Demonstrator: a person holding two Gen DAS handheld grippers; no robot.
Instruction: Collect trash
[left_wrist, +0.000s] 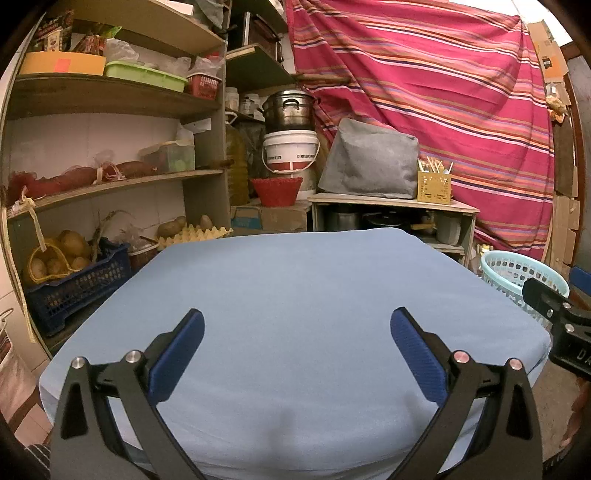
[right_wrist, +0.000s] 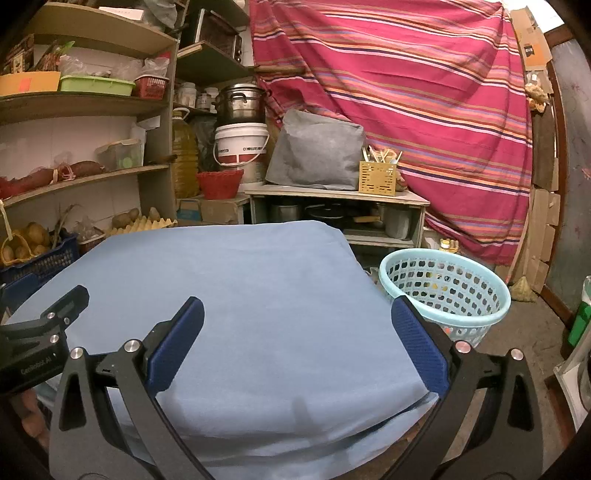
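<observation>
A table under a light blue cloth (left_wrist: 295, 295) fills the middle of both views, and no trash shows on it. My left gripper (left_wrist: 297, 325) hovers open over the cloth's near edge with nothing between its blue pads. My right gripper (right_wrist: 297, 314) is open too, above the table (right_wrist: 240, 288) at its right front corner. A pale turquoise perforated basket (right_wrist: 448, 291) stands on the floor right of the table; a few small coloured bits show through its holes. In the left wrist view the basket (left_wrist: 517, 273) sits at far right, behind part of the right gripper's body (left_wrist: 561, 325).
Wooden shelves (left_wrist: 110, 184) with boxes, potatoes and an egg tray (left_wrist: 199, 232) line the left. Behind the table stands a low cabinet (right_wrist: 336, 195) with a grey cover, a yellow utensil holder (right_wrist: 376, 177), buckets and pots. A striped red curtain (right_wrist: 406, 92) hangs at the back.
</observation>
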